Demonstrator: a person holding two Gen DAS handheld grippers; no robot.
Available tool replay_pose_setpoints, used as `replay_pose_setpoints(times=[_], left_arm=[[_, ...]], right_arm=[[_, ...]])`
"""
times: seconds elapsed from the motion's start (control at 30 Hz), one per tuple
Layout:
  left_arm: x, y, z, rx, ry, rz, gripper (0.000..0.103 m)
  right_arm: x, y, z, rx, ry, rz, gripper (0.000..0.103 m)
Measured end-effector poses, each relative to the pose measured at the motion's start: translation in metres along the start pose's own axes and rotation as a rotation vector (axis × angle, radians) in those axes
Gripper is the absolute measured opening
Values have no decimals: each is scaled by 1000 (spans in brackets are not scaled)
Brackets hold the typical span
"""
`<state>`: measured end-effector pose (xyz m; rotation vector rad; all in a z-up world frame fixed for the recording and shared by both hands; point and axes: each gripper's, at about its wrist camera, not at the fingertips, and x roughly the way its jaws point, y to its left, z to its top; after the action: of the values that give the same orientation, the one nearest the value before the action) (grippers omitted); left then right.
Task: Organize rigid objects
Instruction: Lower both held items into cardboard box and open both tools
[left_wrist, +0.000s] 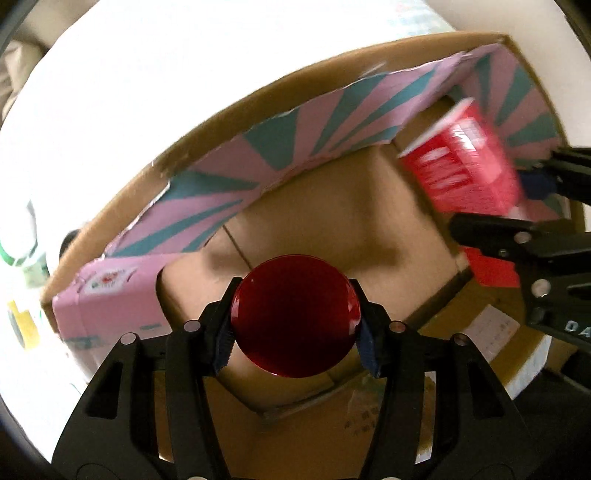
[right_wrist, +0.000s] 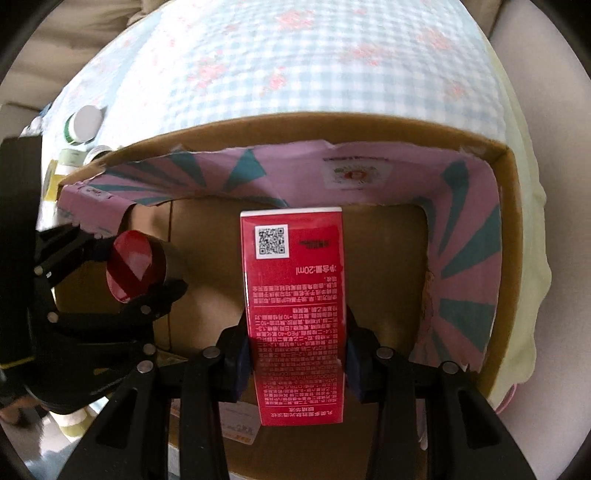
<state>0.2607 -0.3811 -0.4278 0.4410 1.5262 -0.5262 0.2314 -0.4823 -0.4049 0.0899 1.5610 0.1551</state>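
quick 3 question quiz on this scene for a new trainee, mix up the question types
1. True or false: the left gripper holds a round dark red jar.
2. What does the right gripper hold? A) a white-lidded bottle B) a red printed carton C) nothing
3. Fill in: both items hang over the open cardboard ___.

Key: 1 true; 2 B; 3 box

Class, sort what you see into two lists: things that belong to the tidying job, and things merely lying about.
Job:
- left tool clamping a dark red round jar
- right tool clamping a red printed carton
- brown cardboard box with pink-teal lining

Lying about:
- white-capped bottle
- blue gingham cloth
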Motion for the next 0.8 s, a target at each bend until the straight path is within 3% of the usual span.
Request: replay_pose_setpoints(times=[0.03, 0.07, 0.13, 0.17, 0.2, 0.3, 0.8], left_arm=[[-5, -6, -5, 11, -9, 9, 87], [-12, -8, -8, 29, -29, 74, 103], [-20, -8, -13, 54, -66, 106, 103], [-22, -8, -15, 54, -62, 93, 103], [-22, -7, -18, 53, -52, 85, 103], [-25, 0, -21, 54, -50, 84, 103], [-69, -4, -36, 48, -88, 96, 103]], right_arm=[[-2, 0, -1, -17, -10, -5, 48], [-4, 1, -2, -40, -11, 2, 65], [-9, 2, -10, -73, -3, 73, 79], [-12, 4, -12, -92, -14, 92, 98], [-16, 7, -15, -119, -31, 83, 103], [-22, 14, -21, -173, -50, 35, 103], [-52, 18, -48, -180, -85, -40, 103]])
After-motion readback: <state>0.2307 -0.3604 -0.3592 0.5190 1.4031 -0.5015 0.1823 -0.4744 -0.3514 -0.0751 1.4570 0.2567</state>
